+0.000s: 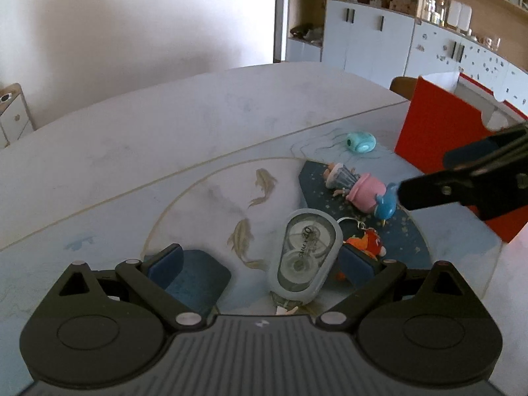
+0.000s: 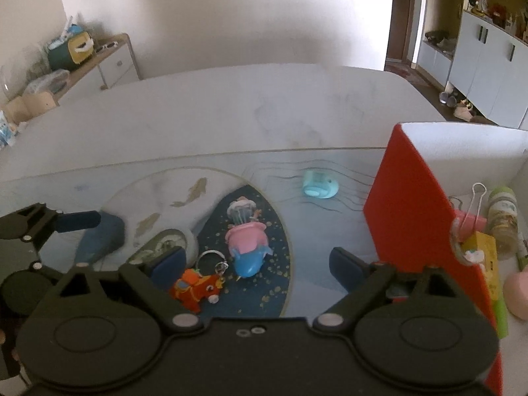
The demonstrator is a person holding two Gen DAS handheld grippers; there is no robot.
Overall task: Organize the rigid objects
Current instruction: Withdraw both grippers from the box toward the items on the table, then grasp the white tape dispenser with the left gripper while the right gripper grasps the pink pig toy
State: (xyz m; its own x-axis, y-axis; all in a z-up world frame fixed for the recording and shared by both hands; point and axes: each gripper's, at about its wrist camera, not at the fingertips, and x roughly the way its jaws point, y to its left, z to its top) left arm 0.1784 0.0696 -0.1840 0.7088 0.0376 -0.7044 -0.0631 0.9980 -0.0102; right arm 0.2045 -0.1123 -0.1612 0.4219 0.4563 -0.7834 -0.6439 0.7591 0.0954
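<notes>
A grey correction tape dispenser (image 1: pixel 305 257) lies on the mat between the open fingers of my left gripper (image 1: pixel 260 260); it also shows in the right wrist view (image 2: pixel 171 242). An orange plush keychain (image 1: pixel 366 242) (image 2: pixel 198 287) lies beside it. A pink and blue doll figure (image 1: pixel 359 189) (image 2: pixel 247 237) lies on the mat's dark patch. A teal toy (image 1: pixel 361 141) (image 2: pixel 318 185) lies farther back. My right gripper (image 2: pixel 257 264) is open and empty above the doll and keychain. The red and white box (image 1: pixel 439 135) (image 2: pixel 419 211) stands at the right.
Inside the box are a binder clip (image 2: pixel 472 211), a small bottle (image 2: pixel 503 221), a yellow item (image 2: pixel 481 254) and a pink object (image 2: pixel 518 293). The white table (image 1: pixel 165 125) extends behind the mat. Cabinets and shelves (image 1: pixel 396 26) stand behind it on the right.
</notes>
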